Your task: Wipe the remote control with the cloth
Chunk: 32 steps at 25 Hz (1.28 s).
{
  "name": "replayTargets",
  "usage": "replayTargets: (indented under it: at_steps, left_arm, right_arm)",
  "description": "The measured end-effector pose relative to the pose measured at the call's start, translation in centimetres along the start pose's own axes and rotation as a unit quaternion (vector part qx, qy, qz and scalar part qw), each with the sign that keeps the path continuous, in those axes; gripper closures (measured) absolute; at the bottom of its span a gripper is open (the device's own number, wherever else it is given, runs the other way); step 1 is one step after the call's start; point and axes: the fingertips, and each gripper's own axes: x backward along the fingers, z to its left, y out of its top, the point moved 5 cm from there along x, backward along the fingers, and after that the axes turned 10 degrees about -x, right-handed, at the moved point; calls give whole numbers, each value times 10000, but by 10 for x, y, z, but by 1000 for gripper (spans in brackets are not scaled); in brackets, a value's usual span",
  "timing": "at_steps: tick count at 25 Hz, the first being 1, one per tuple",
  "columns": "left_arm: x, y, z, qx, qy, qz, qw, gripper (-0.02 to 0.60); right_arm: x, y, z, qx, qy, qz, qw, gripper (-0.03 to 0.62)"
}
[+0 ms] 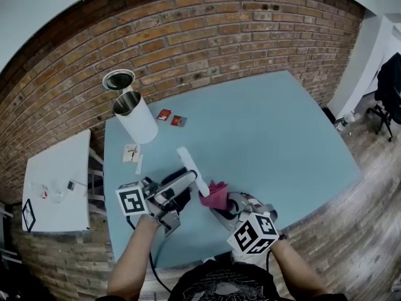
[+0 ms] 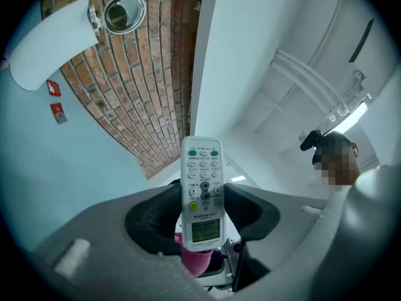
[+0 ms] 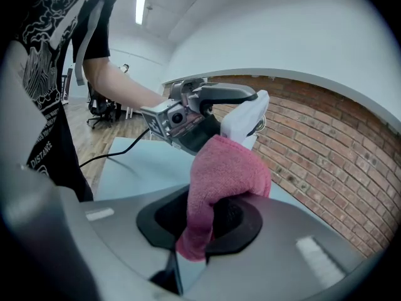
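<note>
My left gripper (image 1: 182, 184) is shut on a white remote control (image 1: 193, 171), held above the blue table (image 1: 276, 137). In the left gripper view the remote (image 2: 202, 193) stands between the black pads (image 2: 153, 221), buttons and small screen facing the camera. My right gripper (image 1: 222, 199) is shut on a pink cloth (image 1: 215, 194), which touches the remote's near end. In the right gripper view the cloth (image 3: 222, 180) bulges out of the jaws, pressed against the remote's white back (image 3: 245, 121), with the left gripper (image 3: 219, 99) beyond it. A bit of pink cloth (image 2: 194, 259) shows below the remote.
A white cylinder can (image 1: 135, 115) and its round lid (image 1: 118, 79) stand at the table's far left. Two small red packets (image 1: 170, 117) and some paper cards (image 1: 131, 153) lie nearby. A white side table (image 1: 56, 180) is to the left, a brick wall (image 1: 188, 36) behind.
</note>
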Motion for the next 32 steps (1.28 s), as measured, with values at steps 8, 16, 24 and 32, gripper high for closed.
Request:
replayTargets:
  at_steps: [8, 16, 24, 32]
  left_arm:
    - [8, -8, 16, 94, 377, 99, 9992, 371]
    - [19, -17, 35, 48, 905, 441, 9949, 371]
    - [29, -44, 51, -423, 1300, 1648, 9768, 371]
    - [33, -109, 60, -1281, 1190, 4408, 8804, 371]
  right_arm:
    - [3, -2, 1, 6, -10, 9, 10000, 530]
    - [2, -3, 5, -94, 27, 12, 10000, 530]
    - [6, -8, 1, -1234, 22, -350, 9917, 530]
    - [14, -15, -15, -2325, -412, -696, 9692, 530]
